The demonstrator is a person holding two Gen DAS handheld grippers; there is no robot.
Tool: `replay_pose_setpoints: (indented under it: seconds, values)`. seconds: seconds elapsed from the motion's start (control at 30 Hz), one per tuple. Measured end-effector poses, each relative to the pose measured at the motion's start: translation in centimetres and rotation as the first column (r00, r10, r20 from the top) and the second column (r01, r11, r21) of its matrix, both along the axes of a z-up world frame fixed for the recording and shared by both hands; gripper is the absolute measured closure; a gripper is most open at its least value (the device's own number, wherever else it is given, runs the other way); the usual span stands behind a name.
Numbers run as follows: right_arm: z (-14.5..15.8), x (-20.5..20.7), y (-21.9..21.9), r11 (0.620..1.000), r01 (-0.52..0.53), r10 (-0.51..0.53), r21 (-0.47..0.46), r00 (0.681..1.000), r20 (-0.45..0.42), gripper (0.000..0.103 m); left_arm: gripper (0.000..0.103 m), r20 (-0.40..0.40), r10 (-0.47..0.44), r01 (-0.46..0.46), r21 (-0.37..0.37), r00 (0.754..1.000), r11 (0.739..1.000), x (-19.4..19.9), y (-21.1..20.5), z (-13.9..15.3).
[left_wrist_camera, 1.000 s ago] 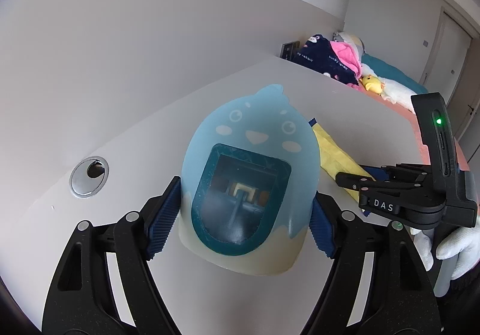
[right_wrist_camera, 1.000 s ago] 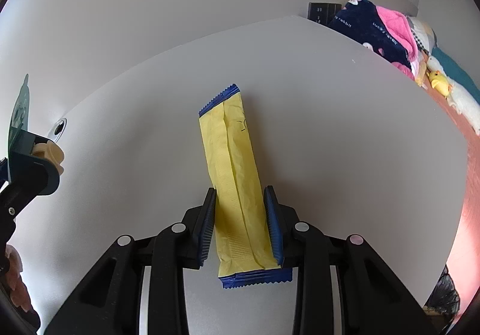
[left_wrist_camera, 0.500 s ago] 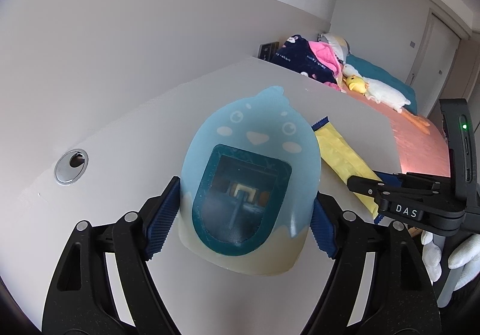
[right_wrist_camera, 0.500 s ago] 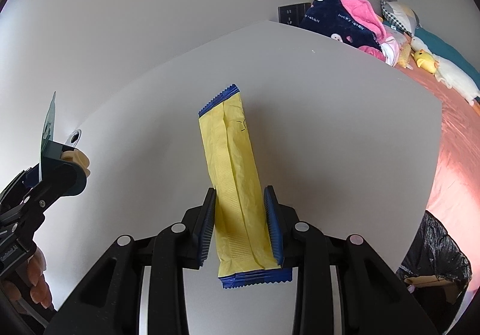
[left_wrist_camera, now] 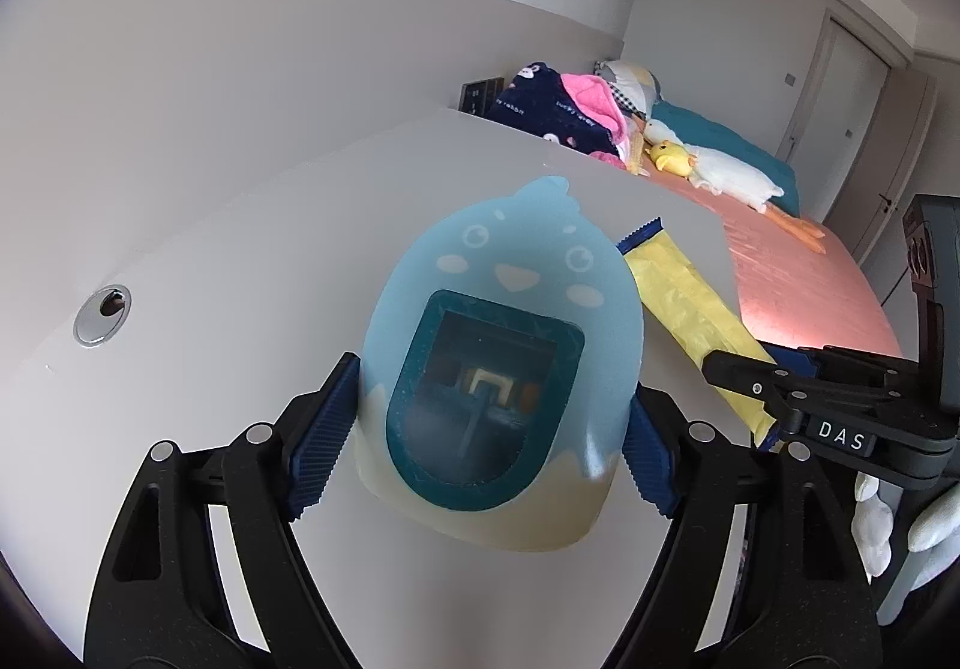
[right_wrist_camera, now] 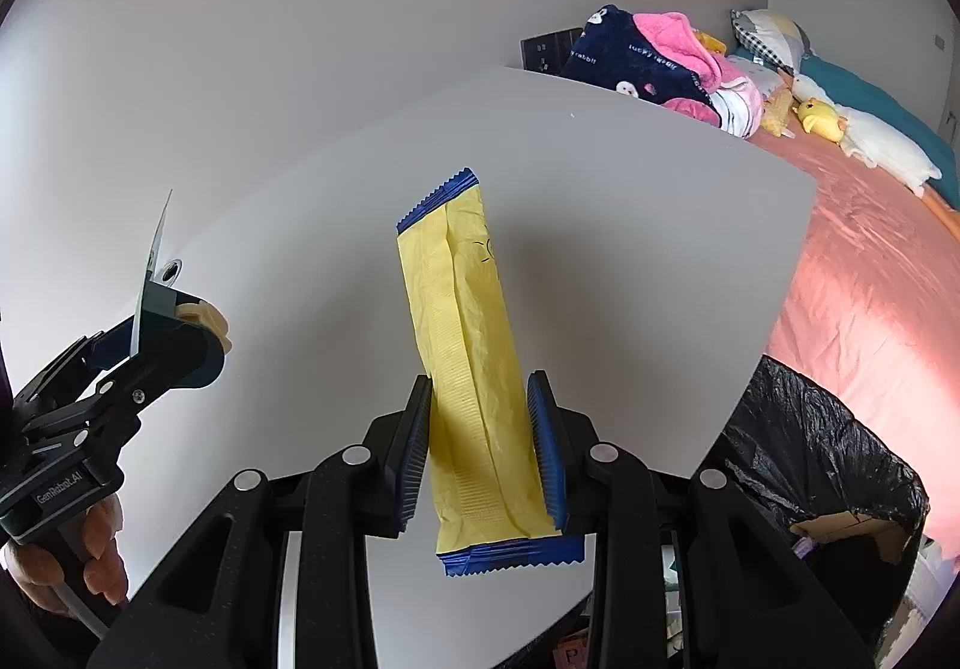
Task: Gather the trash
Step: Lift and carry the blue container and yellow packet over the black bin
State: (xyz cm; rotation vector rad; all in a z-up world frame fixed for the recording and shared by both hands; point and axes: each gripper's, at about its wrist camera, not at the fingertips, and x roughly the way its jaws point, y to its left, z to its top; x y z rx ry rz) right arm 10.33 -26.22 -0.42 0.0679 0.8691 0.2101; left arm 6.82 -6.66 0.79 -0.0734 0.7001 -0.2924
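Note:
My left gripper (left_wrist_camera: 480, 450) is shut on a blue penguin-shaped package (left_wrist_camera: 501, 369) with a dark window, held above the white table (left_wrist_camera: 240, 261). My right gripper (right_wrist_camera: 483, 453) is shut on a long yellow wrapper with blue ends (right_wrist_camera: 474, 363), held up over the table (right_wrist_camera: 630, 225). The wrapper (left_wrist_camera: 690, 303) and the right gripper (left_wrist_camera: 792, 393) also show at the right of the left wrist view. The left gripper (right_wrist_camera: 126, 351) with the package seen edge-on (right_wrist_camera: 153, 261) shows at the left of the right wrist view.
A bin lined with a black bag (right_wrist_camera: 828, 465) stands past the table's right edge, with cardboard inside. A round cable grommet (left_wrist_camera: 102, 307) sits in the table at the left. A bed (right_wrist_camera: 870, 261) with blankets and plush toys lies beyond.
Both grippers have swung to the right with their loads. The bed has come further into view and the black-lined bin has appeared at the lower right of the right wrist view.

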Motion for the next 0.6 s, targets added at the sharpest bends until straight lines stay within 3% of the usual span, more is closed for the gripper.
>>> replay_pose_setpoints:
  seconds: [0.6]
  values:
    - [0.8, -6.0, -4.4, 0.998, 0.061, -0.062, 0.017, 0.997, 0.036, 0.069, 0.025, 0.025, -0.122, 0.122, 0.018, 0.992, 0.992, -3.7, -5.6, 0.9]
